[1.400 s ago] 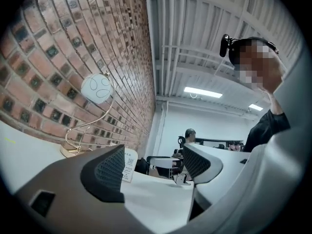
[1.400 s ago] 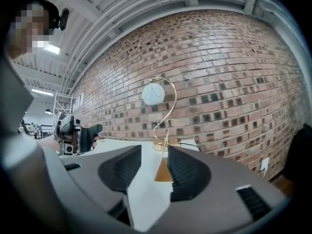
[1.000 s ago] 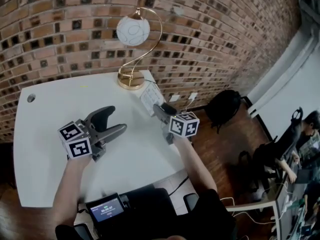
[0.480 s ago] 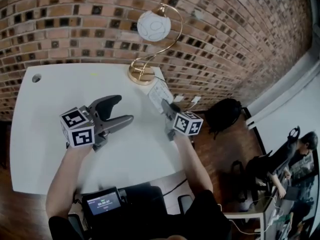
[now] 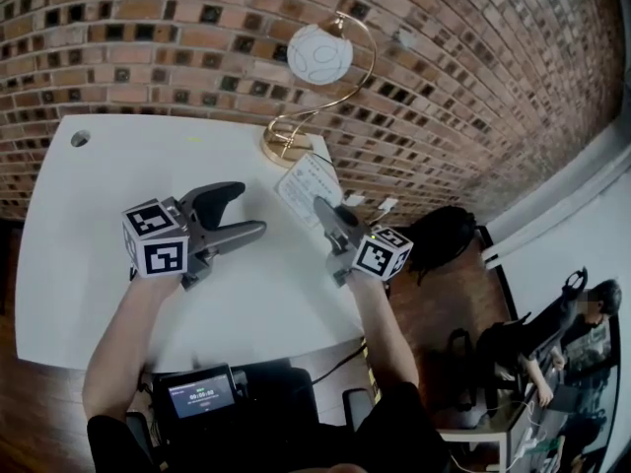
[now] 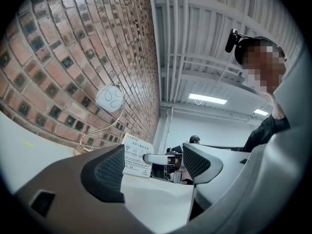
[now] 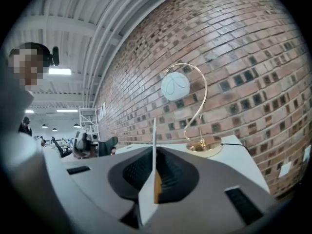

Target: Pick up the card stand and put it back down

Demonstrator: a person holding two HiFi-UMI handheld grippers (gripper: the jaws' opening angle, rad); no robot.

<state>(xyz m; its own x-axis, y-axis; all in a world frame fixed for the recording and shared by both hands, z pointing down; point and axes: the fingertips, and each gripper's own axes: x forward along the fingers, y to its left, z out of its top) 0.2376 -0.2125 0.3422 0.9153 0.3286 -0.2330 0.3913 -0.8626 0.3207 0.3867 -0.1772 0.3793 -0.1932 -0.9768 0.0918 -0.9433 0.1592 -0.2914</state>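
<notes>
When viewed along the right gripper [image 5: 324,211], shows edge-on as a thin white sheet: card stand [image 5: 307,181], pinched between jaws pressed almost together. Found at 2 o'clock of the white tabletop [image 5: 99,195], just beside the gold lamp [image 5: 284,148], at 5 o'clock of its base. Well apart at 9 o'clock, left gripper [image 5: 252,210] low over the tabletop, jaws wide apart, nothing between.

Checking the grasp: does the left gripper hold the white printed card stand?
No: the left gripper is open, the card stand beyond it.
</notes>
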